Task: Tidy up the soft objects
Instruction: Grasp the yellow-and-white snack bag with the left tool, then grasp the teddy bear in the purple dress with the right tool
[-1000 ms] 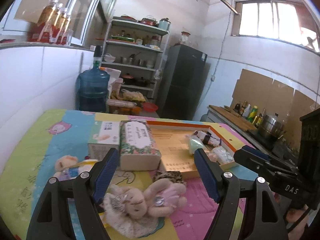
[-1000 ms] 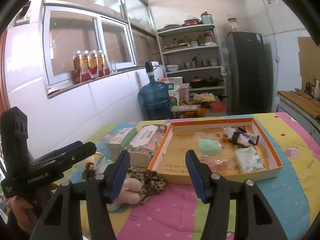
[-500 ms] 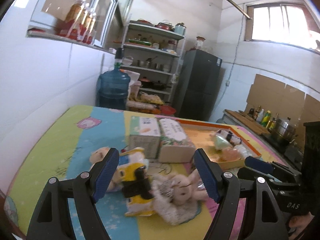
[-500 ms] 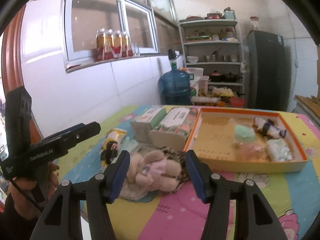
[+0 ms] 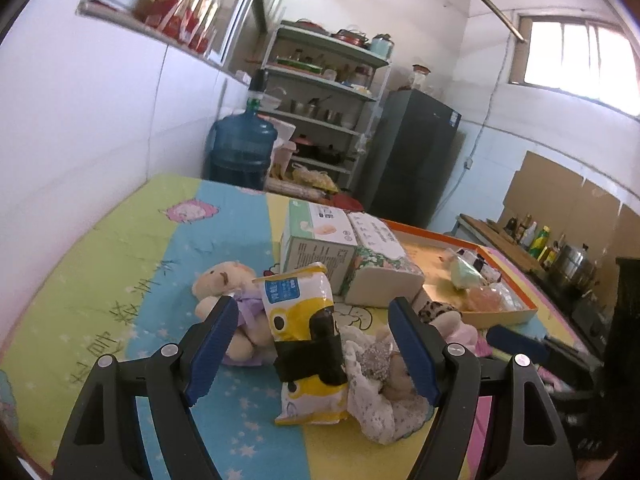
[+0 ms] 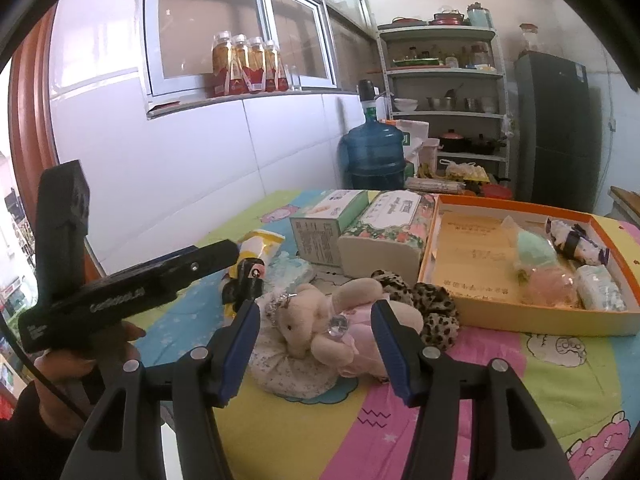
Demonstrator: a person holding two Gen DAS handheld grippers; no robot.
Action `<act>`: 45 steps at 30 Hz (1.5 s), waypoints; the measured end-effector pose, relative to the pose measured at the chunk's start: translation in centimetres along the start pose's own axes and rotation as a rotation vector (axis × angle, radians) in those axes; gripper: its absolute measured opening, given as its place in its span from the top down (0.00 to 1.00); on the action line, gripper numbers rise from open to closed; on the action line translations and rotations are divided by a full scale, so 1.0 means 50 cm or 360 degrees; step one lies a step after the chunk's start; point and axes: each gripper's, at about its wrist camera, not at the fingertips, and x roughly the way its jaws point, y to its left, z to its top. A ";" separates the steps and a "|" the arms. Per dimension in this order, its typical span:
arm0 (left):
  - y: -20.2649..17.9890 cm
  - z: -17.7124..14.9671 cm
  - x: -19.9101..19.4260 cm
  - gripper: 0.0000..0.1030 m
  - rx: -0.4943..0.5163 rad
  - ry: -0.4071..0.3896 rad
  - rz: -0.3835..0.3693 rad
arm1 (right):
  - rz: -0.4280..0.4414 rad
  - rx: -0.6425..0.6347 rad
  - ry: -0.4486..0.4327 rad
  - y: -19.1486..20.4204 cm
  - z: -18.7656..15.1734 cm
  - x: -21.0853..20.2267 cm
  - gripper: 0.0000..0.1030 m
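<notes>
The rabbit (image 6: 320, 320) lay on the mat (image 6: 500, 360) near its front edge, just before the box (image 6: 520, 320), partly on a leopard-print cloth (image 6: 432, 308). It was judged light and soft, likely to squash and sag under a pinch; the pink-dressed torso offered the firmest hold, the limbs and ears a poor one. The pouch (image 5: 308, 332), beside the bear (image 5: 224, 284), looked light, crinkly and somewhat slippery; its black band seemed the better hold.

The right gripper (image 6: 316, 344) tilted downward with the rabbit framed between its jaws, which stood apart and gripped nothing. The left gripper (image 5: 308, 344) tilted likewise, jaws wide and empty, framing the pouch.
</notes>
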 end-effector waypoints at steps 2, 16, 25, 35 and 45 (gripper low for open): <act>0.000 0.002 0.016 0.24 -0.0017 0.0018 0.0008 | 0.0002 0.0013 0.0008 -0.006 -0.003 0.003 0.44; -0.005 -0.002 0.096 0.51 0.0001 0.0104 0.0113 | -0.0007 0.0082 0.0043 -0.040 -0.015 0.023 0.44; 0.017 -0.011 0.077 0.56 -0.0051 0.0053 0.0067 | 0.0019 0.0079 0.0053 -0.033 -0.011 0.032 0.44; 0.070 0.040 -0.030 0.56 -0.0091 -0.0142 0.0122 | 0.0189 -0.0016 0.0070 0.028 0.050 0.074 0.44; 0.211 0.048 -0.101 0.56 -0.0185 -0.0224 0.0360 | 0.0337 -0.0131 0.0270 0.149 0.112 0.239 0.44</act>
